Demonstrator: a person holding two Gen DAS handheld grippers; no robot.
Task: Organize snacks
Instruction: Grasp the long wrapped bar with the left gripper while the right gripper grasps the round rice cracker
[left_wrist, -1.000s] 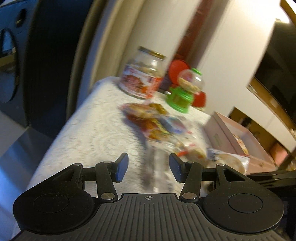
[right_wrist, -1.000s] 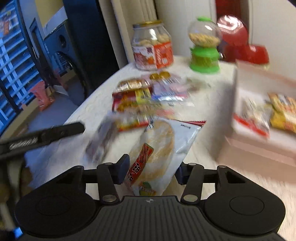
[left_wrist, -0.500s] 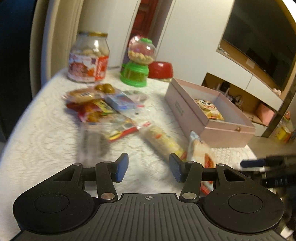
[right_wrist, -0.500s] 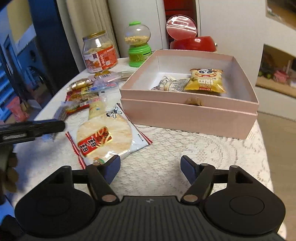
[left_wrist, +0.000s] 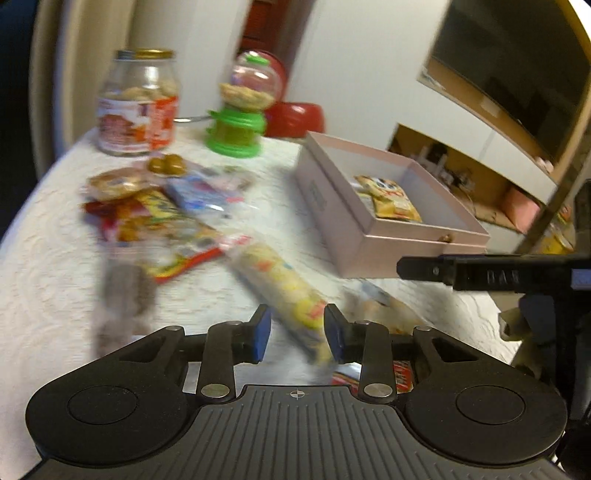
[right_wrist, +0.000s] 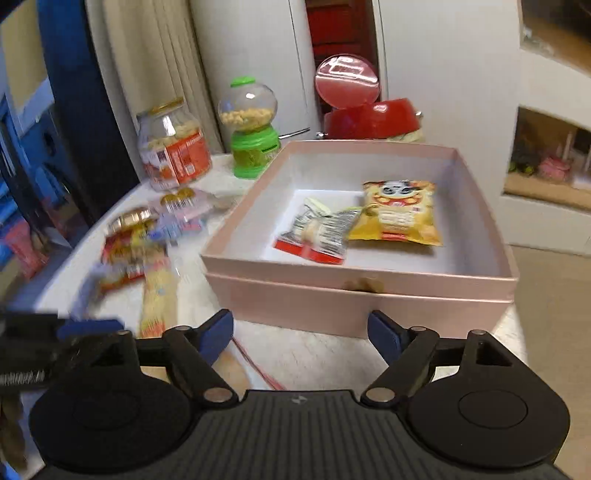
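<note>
Left wrist view: left gripper has its jaws apart, nothing held, and hangs low over the white tablecloth. A long yellow snack tube runs diagonally with its near end lying between the fingertips; contact can't be judged, frame is blurred. Loose snack pile sits further back left, pink box to the right holds a yellow bag. Cookie jar and green candy dispenser at the far edge. Black bar of the other tool crosses in from the right. Right wrist view: right gripper spread wide, empty, facing the front wall of the pink box. Inside the box: the yellow bag and a red-and-silver packet, touching each other. The snack tube lies left of the box, the snack pile beyond it. Read: box is only partly filled, most snacks are on the cloth; step in hand looks like the left side lining up on the tube. Next move needs the jaws centred across the tube's width, then a close and a lift clear of the box wall.
</note>
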